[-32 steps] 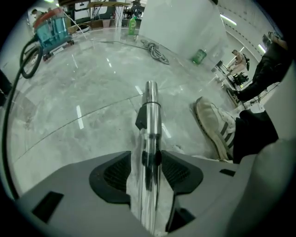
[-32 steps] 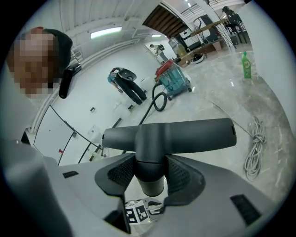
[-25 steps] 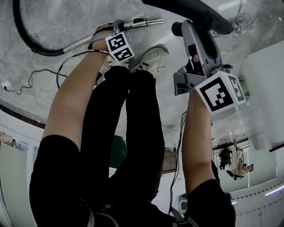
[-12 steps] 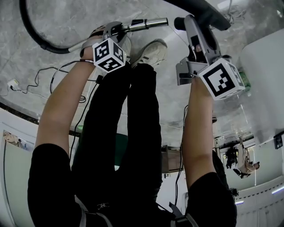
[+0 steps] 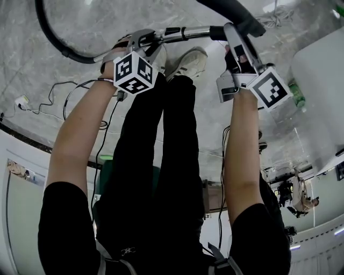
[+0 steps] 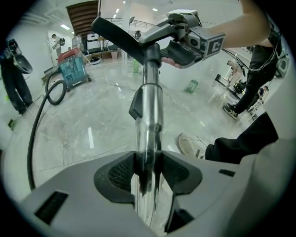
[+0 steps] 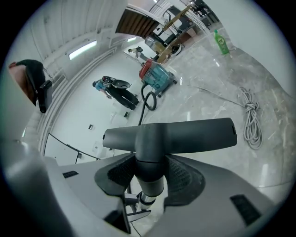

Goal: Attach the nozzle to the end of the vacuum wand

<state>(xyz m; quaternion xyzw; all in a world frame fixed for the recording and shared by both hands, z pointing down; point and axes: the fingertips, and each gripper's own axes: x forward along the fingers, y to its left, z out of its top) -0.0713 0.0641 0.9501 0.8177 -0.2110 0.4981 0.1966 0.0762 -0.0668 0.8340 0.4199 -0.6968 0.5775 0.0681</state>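
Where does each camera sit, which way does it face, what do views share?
Head view: on the head, facing steeply down; shows forearms, legs, shoes, left claw, right claw.
Left gripper view: on the left claw, facing along the wand to the nozzle; shows right arm, leg, shoe.
Right gripper view: on the right claw, facing past the nozzle across the floor; no body.
Shared: the nozzle.

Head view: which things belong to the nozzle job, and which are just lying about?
Job: vacuum wand, nozzle, hose, left gripper, right gripper.
Lying about: green bottle, coiled cord, white plug.
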